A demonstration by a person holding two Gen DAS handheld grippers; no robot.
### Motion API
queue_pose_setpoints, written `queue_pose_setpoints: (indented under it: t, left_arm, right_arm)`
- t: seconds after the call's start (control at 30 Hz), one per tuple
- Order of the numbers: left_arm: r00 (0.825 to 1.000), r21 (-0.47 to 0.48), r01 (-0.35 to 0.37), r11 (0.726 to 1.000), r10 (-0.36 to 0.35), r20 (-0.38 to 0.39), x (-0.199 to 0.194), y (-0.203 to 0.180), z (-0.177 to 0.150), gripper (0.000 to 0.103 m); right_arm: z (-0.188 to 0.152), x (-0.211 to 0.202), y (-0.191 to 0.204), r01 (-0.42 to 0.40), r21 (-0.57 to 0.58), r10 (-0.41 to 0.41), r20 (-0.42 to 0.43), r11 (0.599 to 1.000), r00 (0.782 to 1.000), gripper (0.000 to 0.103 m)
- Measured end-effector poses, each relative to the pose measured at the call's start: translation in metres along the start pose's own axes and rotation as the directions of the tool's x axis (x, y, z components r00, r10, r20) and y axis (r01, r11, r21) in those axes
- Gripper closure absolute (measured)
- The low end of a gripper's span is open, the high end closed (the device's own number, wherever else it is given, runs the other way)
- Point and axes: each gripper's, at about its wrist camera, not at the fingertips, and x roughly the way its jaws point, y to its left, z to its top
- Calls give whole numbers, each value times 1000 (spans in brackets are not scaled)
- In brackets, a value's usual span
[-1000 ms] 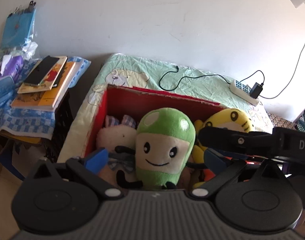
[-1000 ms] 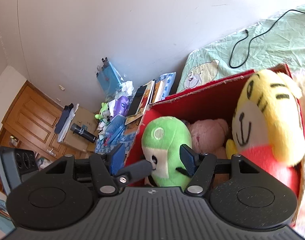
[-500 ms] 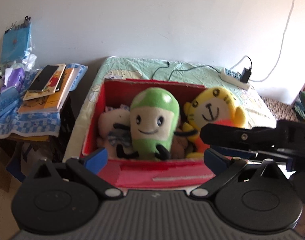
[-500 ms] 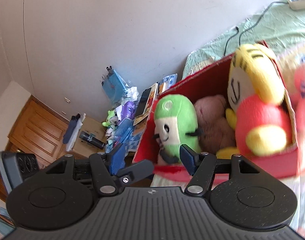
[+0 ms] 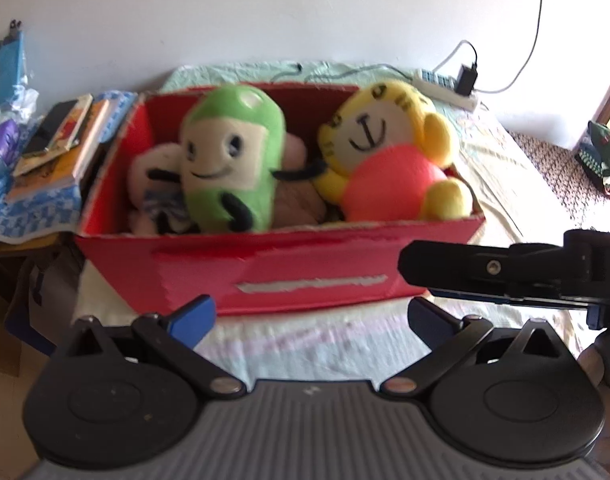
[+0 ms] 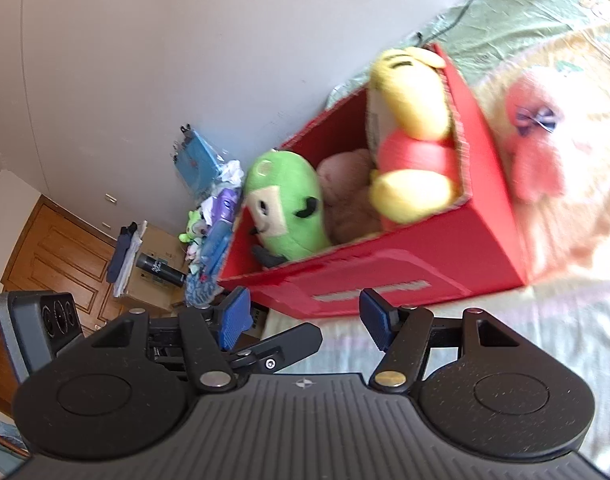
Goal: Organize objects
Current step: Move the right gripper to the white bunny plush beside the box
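Pink plush point(image 6: 535, 148) lies on bed just right of red box point(image 5: 281, 268), outside it. My left tool point(image 5: 309, 316) and right tool point(image 6: 303, 320) both apart, empty. I'd grab its body, drop beside tiger plush point(image 5: 389, 152).

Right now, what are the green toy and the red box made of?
The green plush toy looks like soft, fuzzy fabric, probably stuffed: rounded, matte, stitched face. The red box seems to be cardboard: flat, thin walls with rough, pale torn edges.
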Motion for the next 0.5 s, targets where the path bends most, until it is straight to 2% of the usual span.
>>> queue_pose_setpoints:
  t: [0.1, 0.37, 0.5]
  left_arm:
    - [1000, -7, 18, 1000, -19, -24, 9, -13, -4, 1]
    - [994, 54, 35, 998, -29, -104, 38, -57, -12, 1]
    - [987, 80, 103, 991, -91, -134, 50, -79, -11, 1]
  right_arm:
    - [2, -2, -12, 12, 13, -11, -31, 1000, 999, 38]
    - [12, -9, -41, 39, 11, -37, -111, 999, 993, 38]
    - [18, -18, -57, 60, 8, -58, -125, 998, 990, 38]
